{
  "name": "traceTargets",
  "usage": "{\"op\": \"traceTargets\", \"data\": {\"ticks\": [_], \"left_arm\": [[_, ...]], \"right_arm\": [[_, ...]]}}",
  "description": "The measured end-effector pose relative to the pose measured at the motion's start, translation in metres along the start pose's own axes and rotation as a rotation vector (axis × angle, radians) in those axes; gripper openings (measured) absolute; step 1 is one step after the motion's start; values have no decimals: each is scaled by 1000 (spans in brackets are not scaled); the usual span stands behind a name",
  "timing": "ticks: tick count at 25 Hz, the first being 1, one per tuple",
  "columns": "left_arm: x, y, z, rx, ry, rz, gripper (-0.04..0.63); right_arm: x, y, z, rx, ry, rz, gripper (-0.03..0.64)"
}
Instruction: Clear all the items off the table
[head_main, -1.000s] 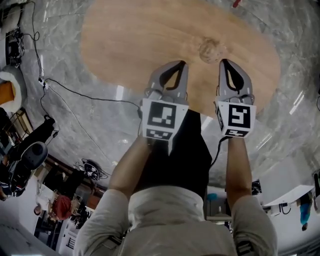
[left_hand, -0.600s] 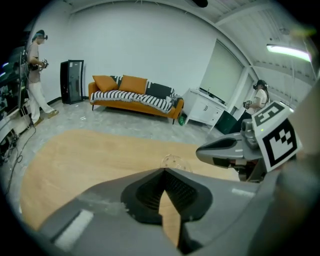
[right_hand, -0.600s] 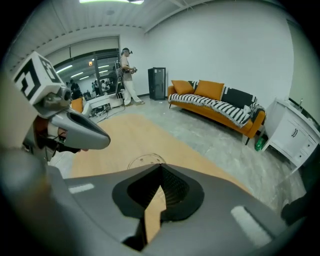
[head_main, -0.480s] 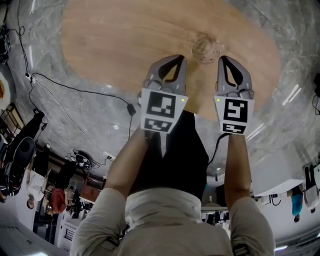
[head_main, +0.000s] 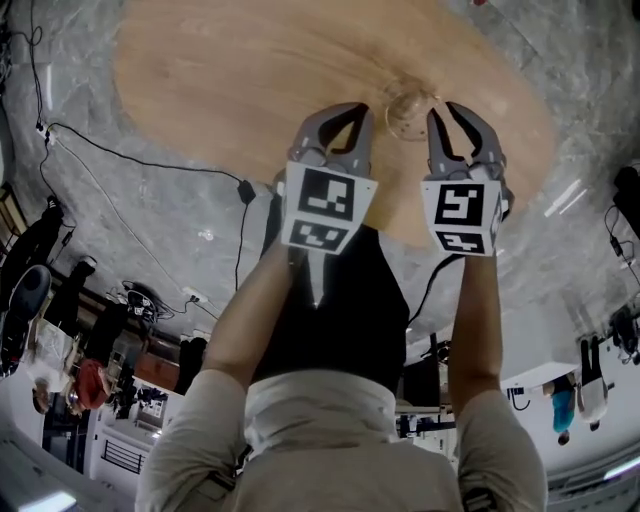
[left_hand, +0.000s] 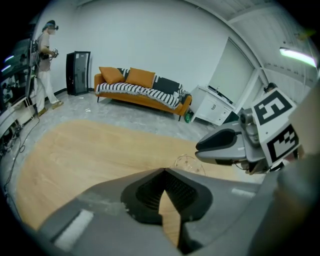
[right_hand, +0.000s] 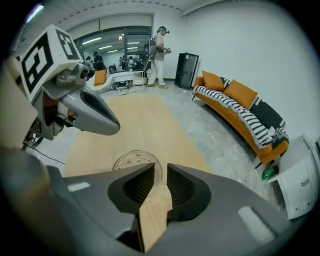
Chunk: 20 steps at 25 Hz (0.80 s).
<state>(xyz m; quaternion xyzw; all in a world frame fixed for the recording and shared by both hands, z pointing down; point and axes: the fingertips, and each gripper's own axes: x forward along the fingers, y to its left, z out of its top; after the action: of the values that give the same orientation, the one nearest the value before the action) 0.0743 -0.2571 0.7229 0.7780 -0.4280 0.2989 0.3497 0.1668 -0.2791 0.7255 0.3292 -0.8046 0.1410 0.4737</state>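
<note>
Since the oval wooden tabletop (head_main: 250, 90) carries only one item I can see, take the clear cup (head_main: 408, 103) as the reference; the tabletop's person-side edge runs near the cup.

Left hand-held gripper (head_main: 358, 110): jaws tip to tip, empty. Right hand-held gripper (head_main: 445, 110): jaws have just been opening, now a narrow gap with nothing between them.

The cup stands upright. My read is light, rigid, thin-walled, slick and probably brittle. Best hold is the wall at the rim, one pad inside and one outside, with a gentle squeeze; the gap looks too small to span the body.

The cup sits between the two grippers, just past the right one's tips and slightly to their left. I see no contact.
</note>
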Motion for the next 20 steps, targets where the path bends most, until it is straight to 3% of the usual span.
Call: {"op": "traceTargets", "data": {"ticks": [7,10,20], "left_arm": [[8,4,-8,-47,21,5,20],[10,5,-11,-65,29,3,20],[7,11,-19,-101,48,-4,20]], "right_arm": [[30,9,-7,-263,141,91,96],[41,14,-6,-311,171,138,103],[65,20,-5,-435,249,171,100]]}}
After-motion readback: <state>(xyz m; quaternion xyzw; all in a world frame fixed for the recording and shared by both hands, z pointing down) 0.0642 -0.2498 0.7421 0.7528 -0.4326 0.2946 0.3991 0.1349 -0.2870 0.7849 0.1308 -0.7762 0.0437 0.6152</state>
